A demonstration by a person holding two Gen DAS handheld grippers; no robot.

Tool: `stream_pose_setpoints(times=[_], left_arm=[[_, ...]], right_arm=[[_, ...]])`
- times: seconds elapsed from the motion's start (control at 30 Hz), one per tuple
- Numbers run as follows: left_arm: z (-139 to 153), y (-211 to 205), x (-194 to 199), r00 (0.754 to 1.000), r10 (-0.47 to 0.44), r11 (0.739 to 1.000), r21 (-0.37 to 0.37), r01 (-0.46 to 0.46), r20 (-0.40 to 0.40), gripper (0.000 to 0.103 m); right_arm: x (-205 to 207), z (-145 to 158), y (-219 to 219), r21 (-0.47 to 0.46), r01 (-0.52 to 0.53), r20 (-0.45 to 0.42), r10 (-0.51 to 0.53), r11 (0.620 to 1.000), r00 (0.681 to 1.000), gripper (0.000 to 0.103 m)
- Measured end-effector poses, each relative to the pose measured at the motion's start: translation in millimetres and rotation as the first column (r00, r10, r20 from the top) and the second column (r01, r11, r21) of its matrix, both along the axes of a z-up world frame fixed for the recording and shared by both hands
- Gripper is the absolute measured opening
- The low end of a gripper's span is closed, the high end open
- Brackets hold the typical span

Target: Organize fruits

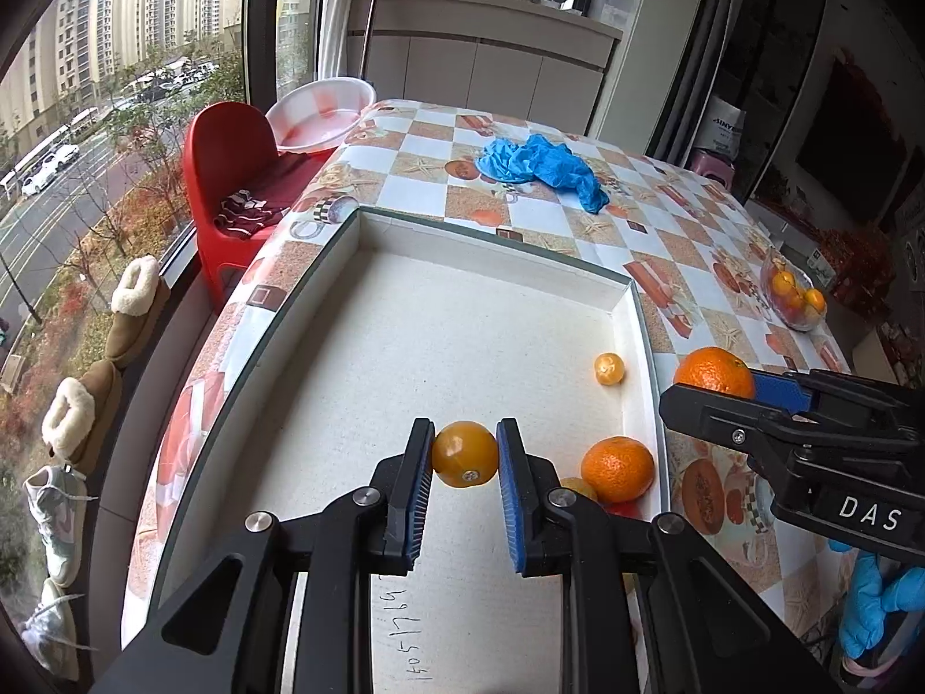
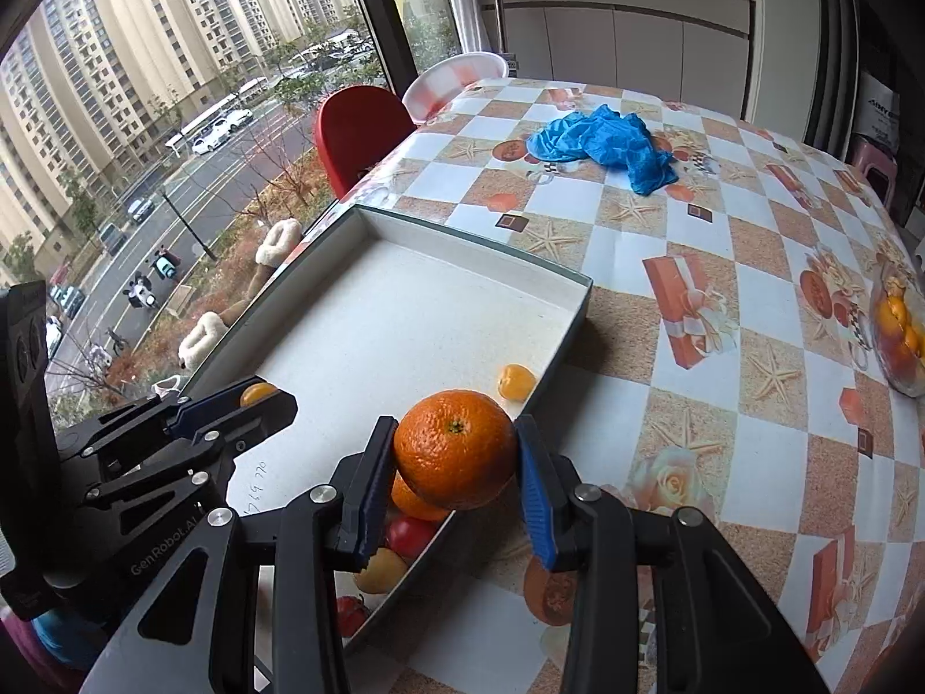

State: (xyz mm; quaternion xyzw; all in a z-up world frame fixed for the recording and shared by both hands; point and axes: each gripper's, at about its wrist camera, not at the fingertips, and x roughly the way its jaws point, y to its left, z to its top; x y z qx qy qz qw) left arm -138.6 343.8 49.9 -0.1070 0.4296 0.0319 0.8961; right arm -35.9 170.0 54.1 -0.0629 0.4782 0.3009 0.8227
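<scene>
Checkered oilcloth covers the table (image 1: 578, 220) beside a tall window, with a shallow white tray (image 1: 370, 231) at its near edge. From the left: the left gripper (image 1: 465, 454) pinches a small yellow-orange fruit (image 1: 465, 456) above the tray floor, jaws narrow on it. A tiny citrus (image 1: 609, 369) and 1 loose orange (image 1: 617, 469) lie by the tray's right wall. Farther right, the right gripper (image 2: 457, 451) clamps a large orange (image 2: 455, 449) just outside that wall, so its drop lies leftward, over the rim. A glass bowl (image 1: 793, 292) of fruit stands well apart.
</scene>
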Motion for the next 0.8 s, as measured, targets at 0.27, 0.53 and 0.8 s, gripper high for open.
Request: stream_pose_setpoints(times=[0.27, 0.53, 0.8], left_arm=[[-18, 5, 10, 0.999, 0.017, 1.000, -0.007, -0.017, -0.044, 0.023], [-28, 1, 15, 0.997, 0.025, 1.000, 0.004, -0.025, -0.074, 0.074], [-15, -5, 7, 0.999, 0.044, 0.999, 0.017, -0.044, -0.021, 0.090]], right_arm=[[10, -18, 24, -0.051, -0.025, -0.018, 0.024, 0.998, 1.000, 0.043], [15, -21, 25, -0.067, -0.042, -0.023, 0.040, 0.997, 0.999, 0.068], [12, -8, 12, -0.064, -0.020, 0.007, 0.020, 0.998, 1.000, 0.079]])
